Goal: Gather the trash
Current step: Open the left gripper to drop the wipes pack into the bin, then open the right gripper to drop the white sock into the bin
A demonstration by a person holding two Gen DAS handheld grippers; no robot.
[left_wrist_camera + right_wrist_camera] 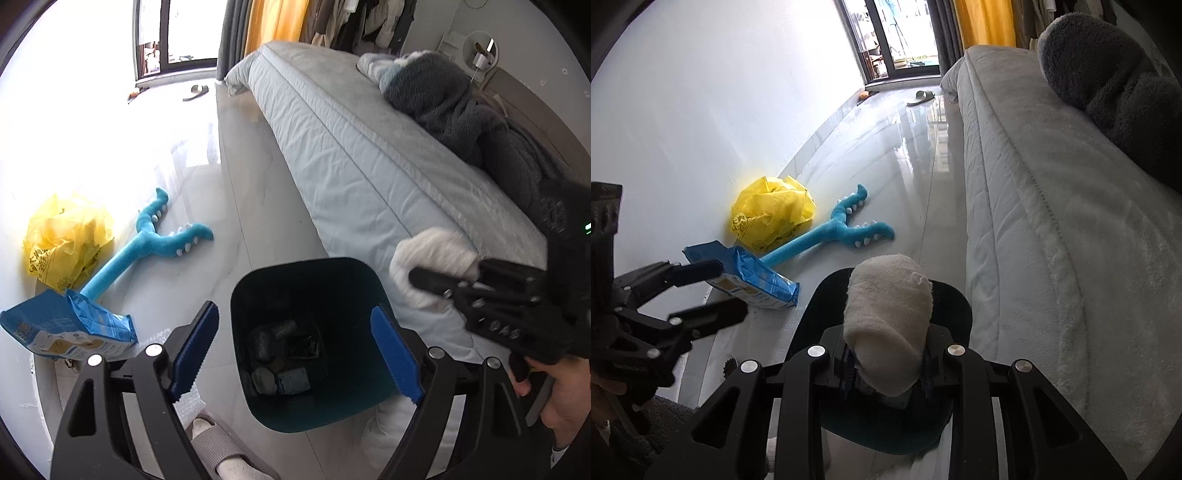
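Observation:
A dark teal trash bin (306, 343) stands on the floor by the bed, with several wrappers at its bottom. My left gripper (295, 350) is open and empty, its blue pads spread above the bin's mouth. My right gripper (886, 365) is shut on a white fluffy sock (888, 325), held over the bin (953, 306); the sock also shows in the left wrist view (432, 254) beside the bin's right rim. A blue snack bag (70, 328) and a yellow plastic bag (66, 243) lie on the floor to the left.
A blue plush toy (155, 243) lies on the glossy floor beside the bags. The bed (351, 155) with a grey blanket (461, 107) runs along the right. A slipper (221, 450) is at the near edge. A wall (701, 110) bounds the left.

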